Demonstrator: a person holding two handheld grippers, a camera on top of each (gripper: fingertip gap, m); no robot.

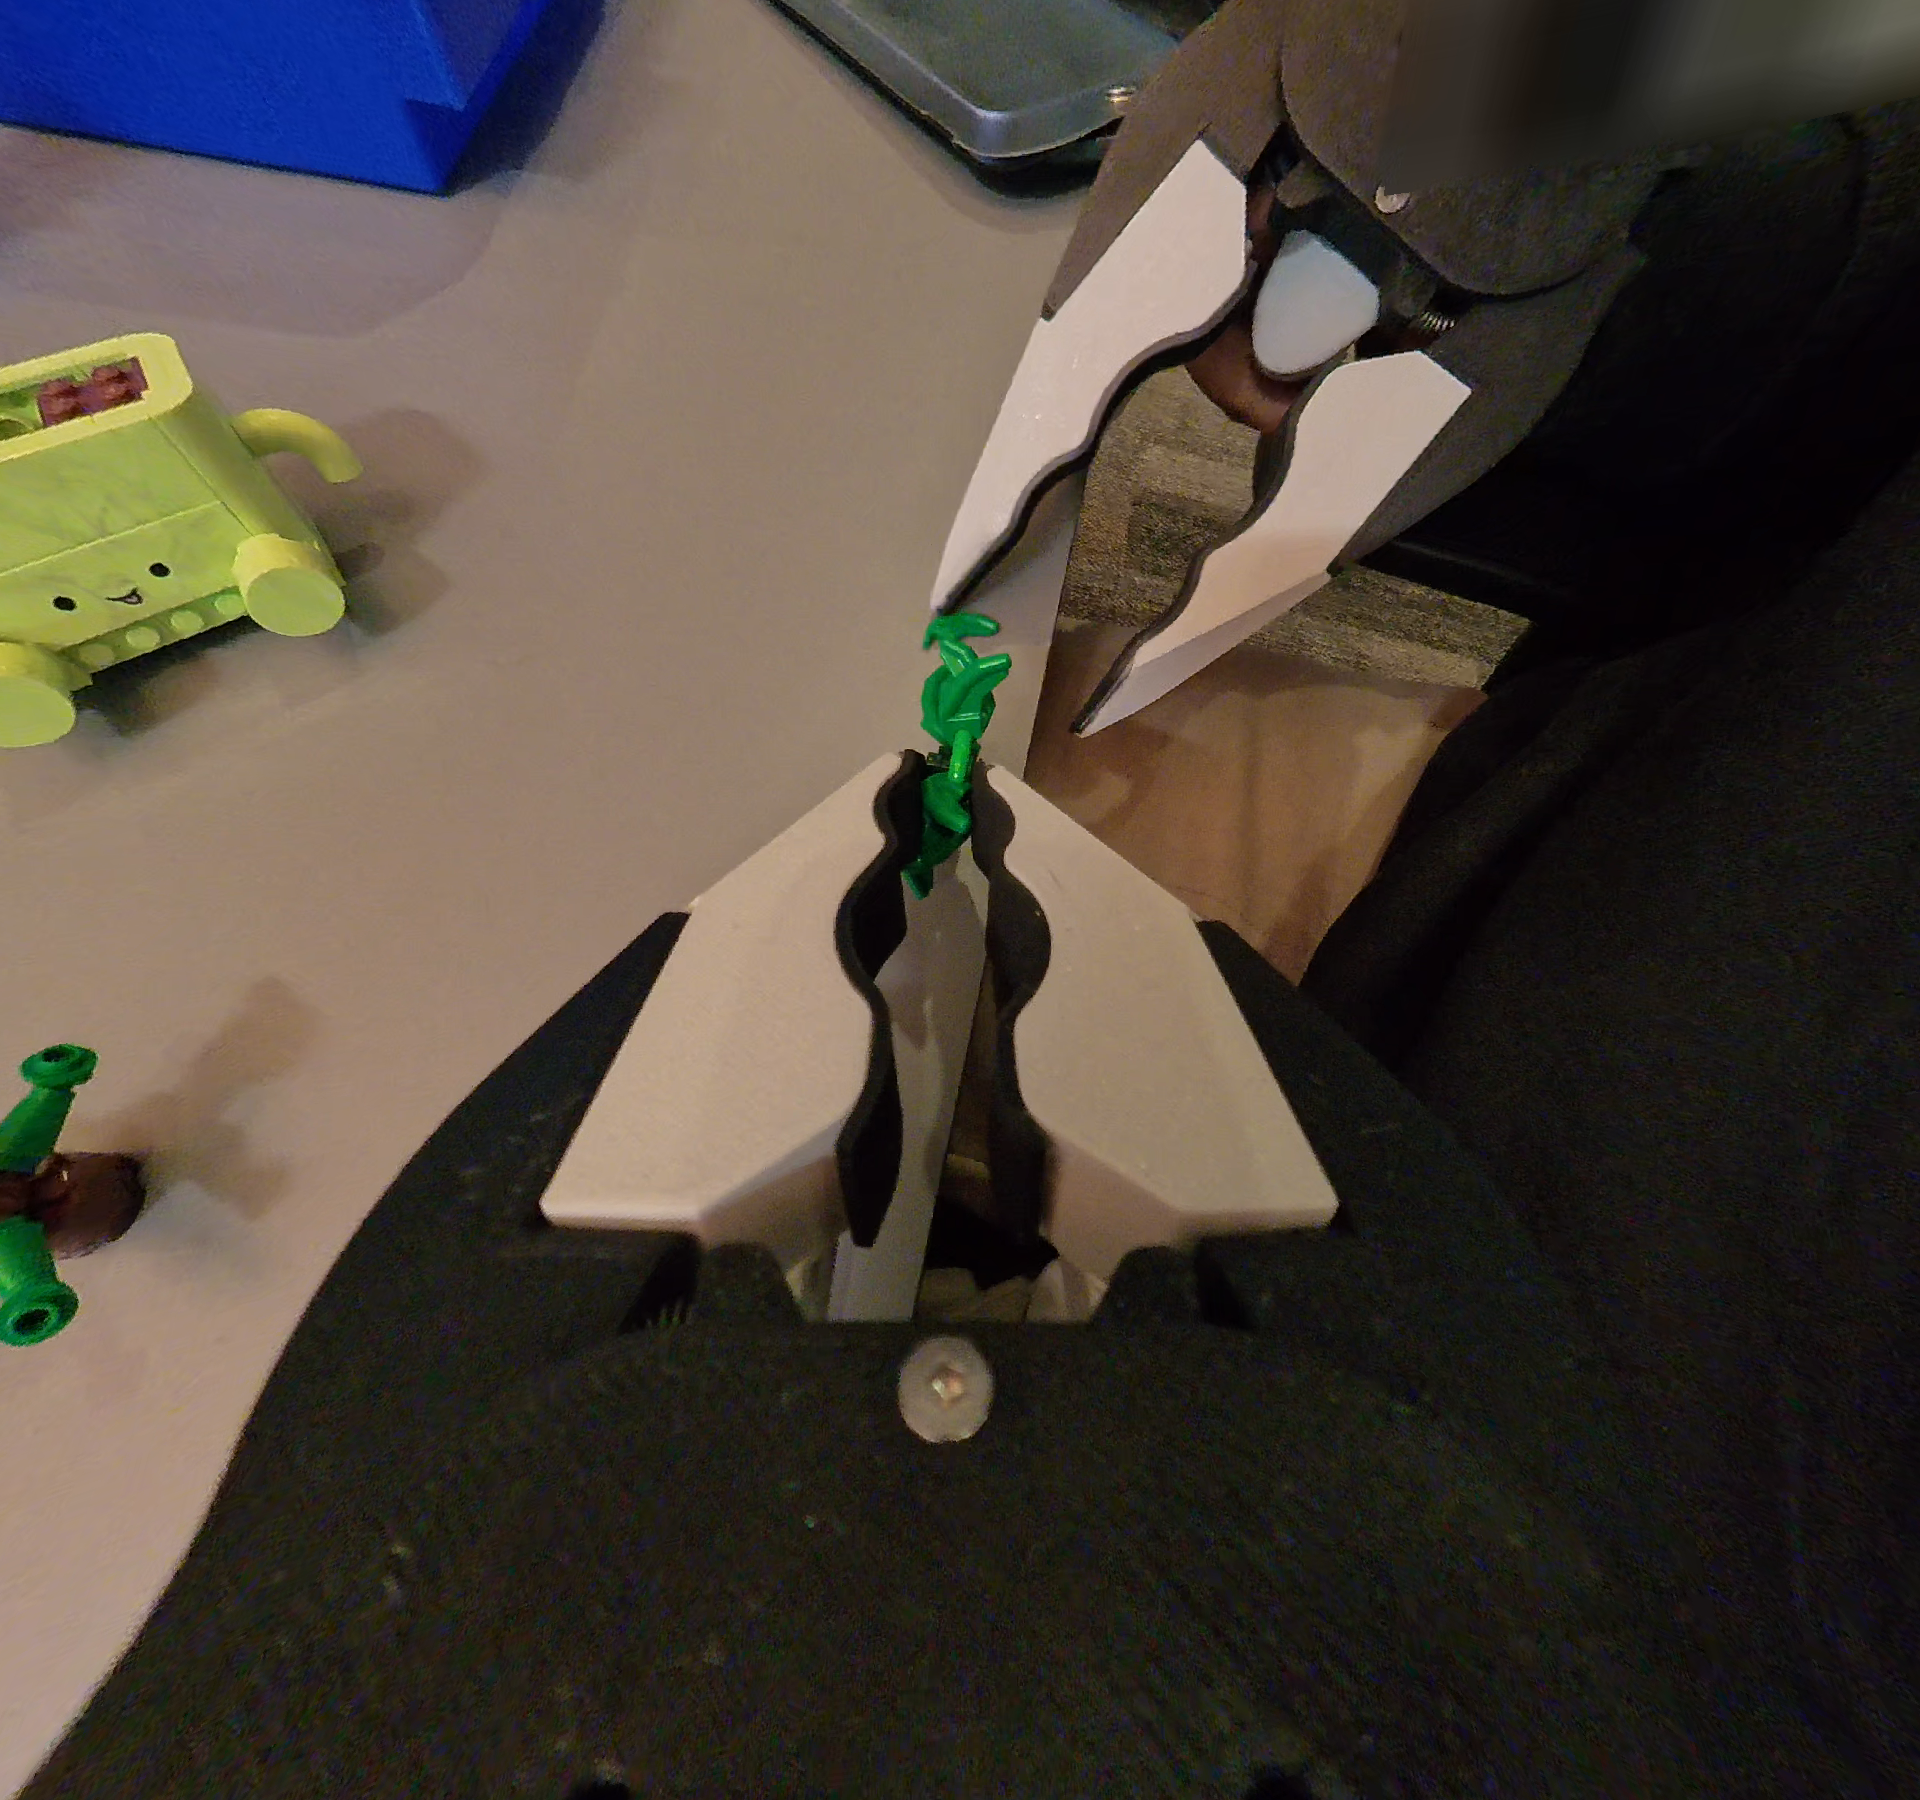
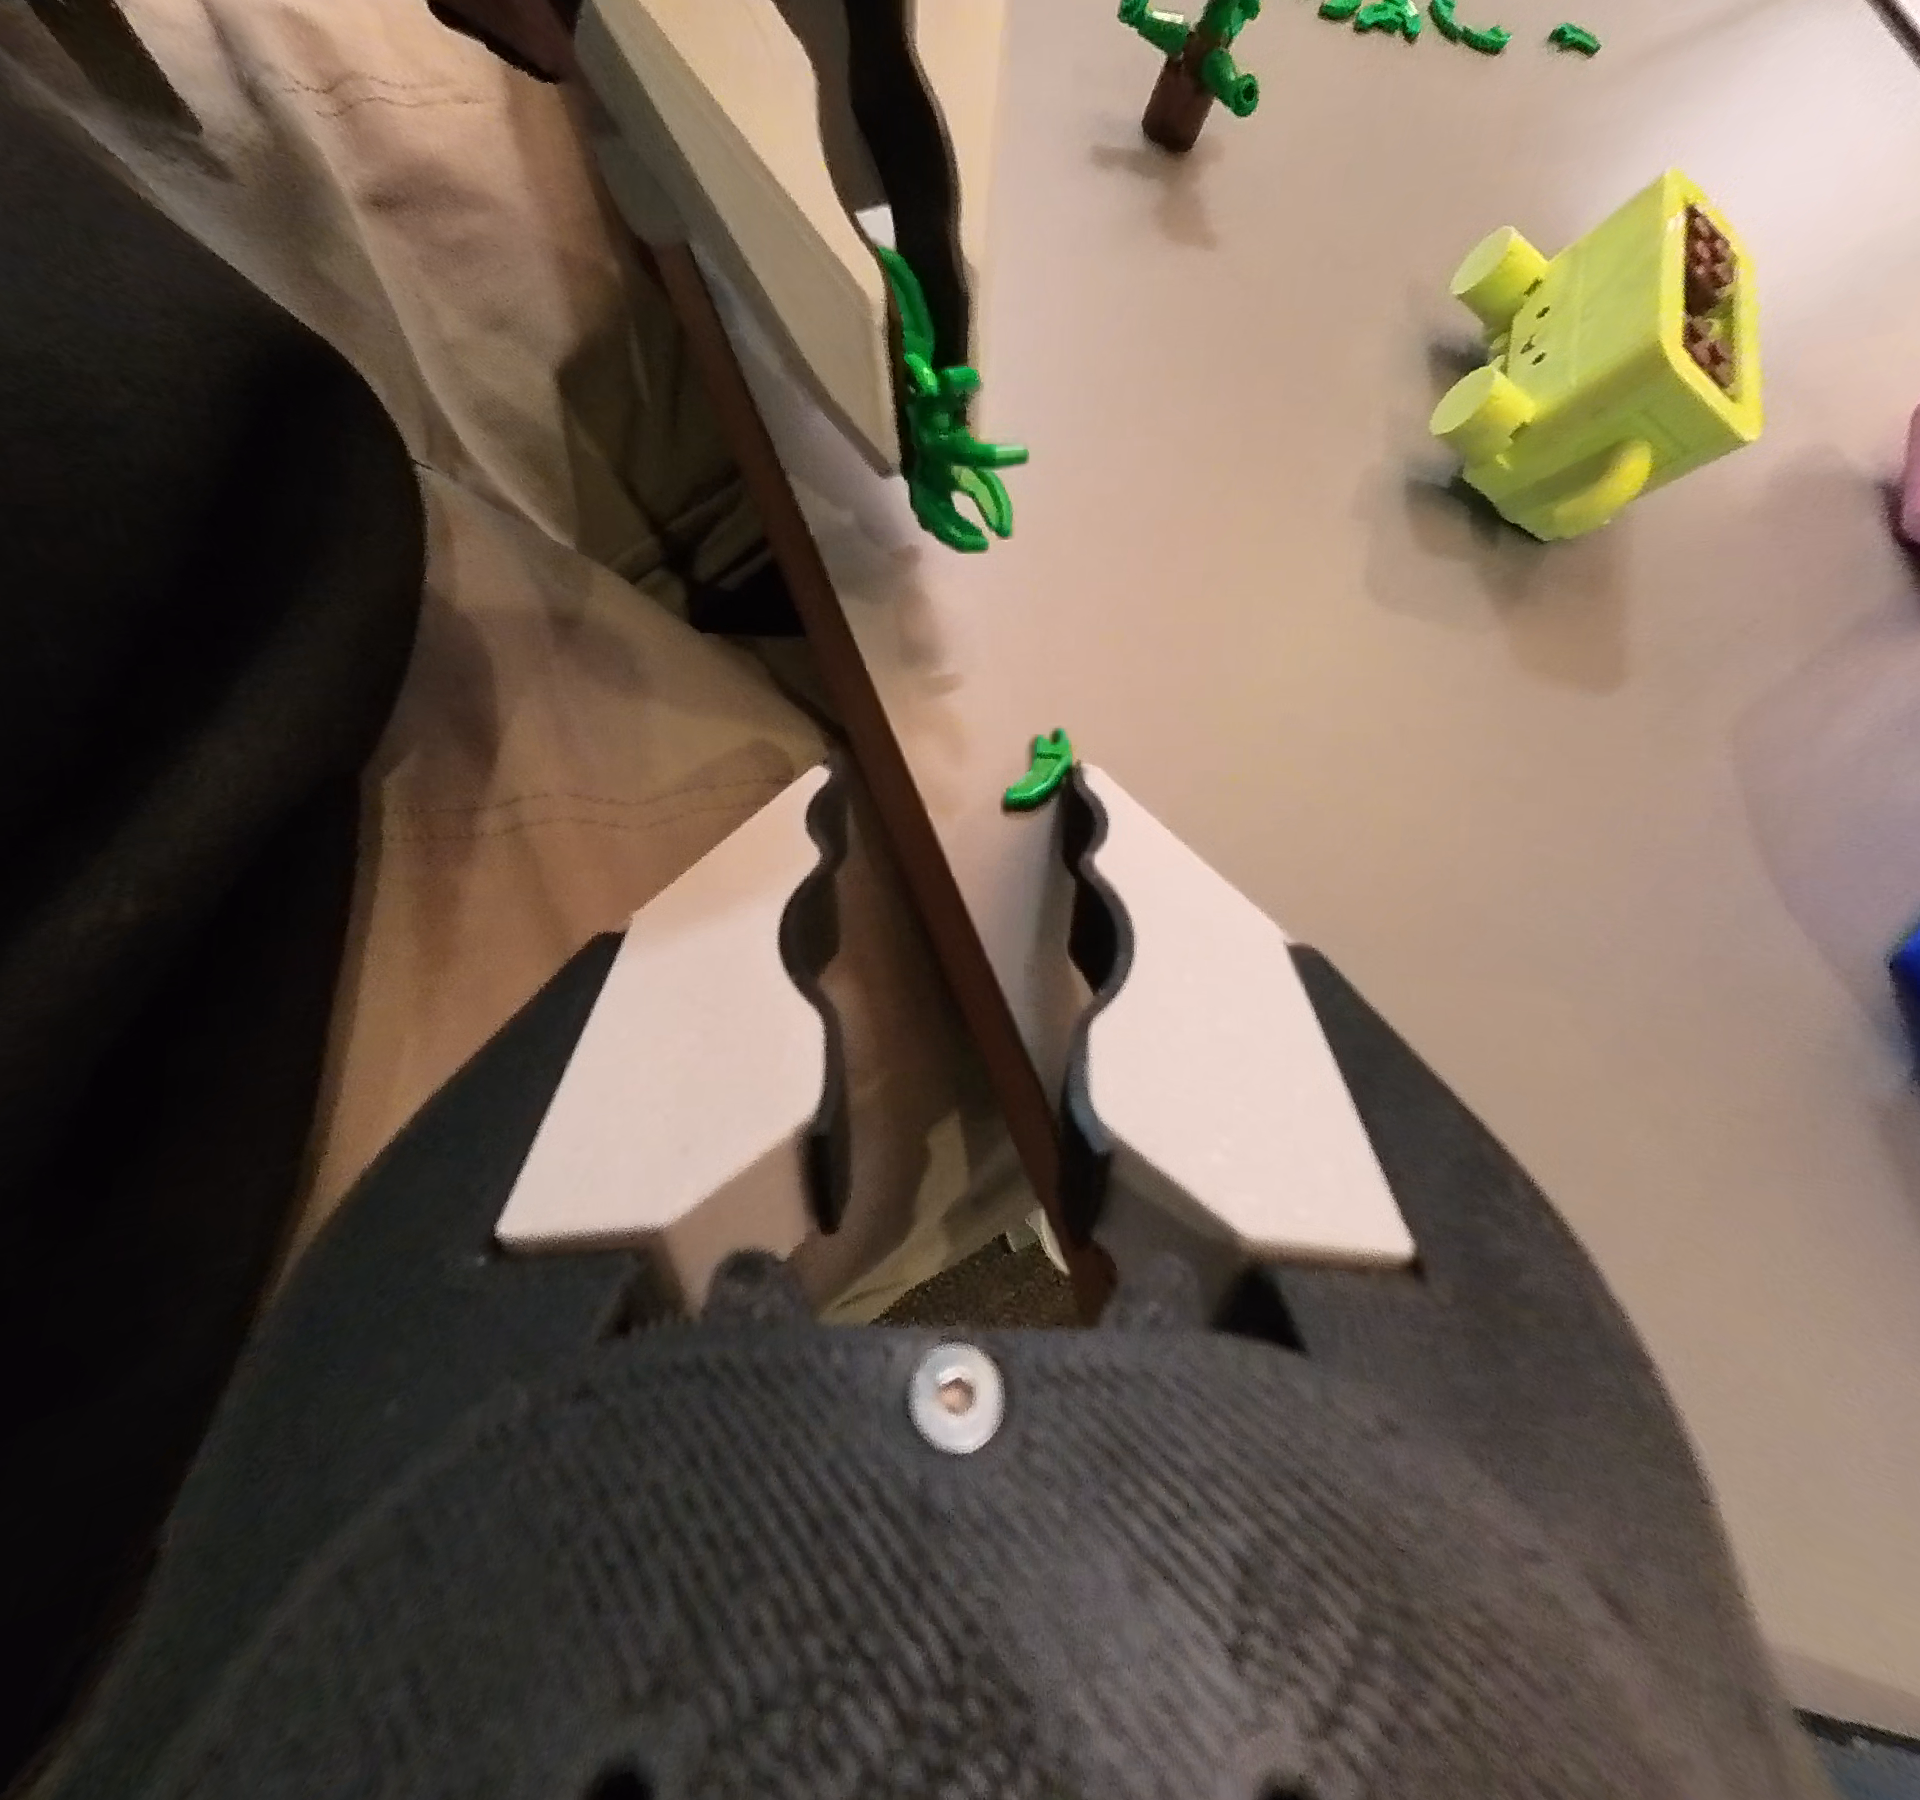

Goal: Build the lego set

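My left gripper is shut on a green leafy sprig and holds it above the table's near edge, leaves sticking out past the tips. It also shows in the right wrist view, with the sprig at its tips. My right gripper is open, just beyond the sprig, and shows in the left wrist view. A single green leaf sits at its right fingertip; I cannot tell whether it rests on the table. A lime-green pot with a face lies on its side.
A brown stem with green branches and a pink flower stands on the table, partly seen in the left wrist view. Several loose green leaves lie beyond it. A blue bin and a grey tray are at the back. There is about 5 cm between the tips of the two grippers.
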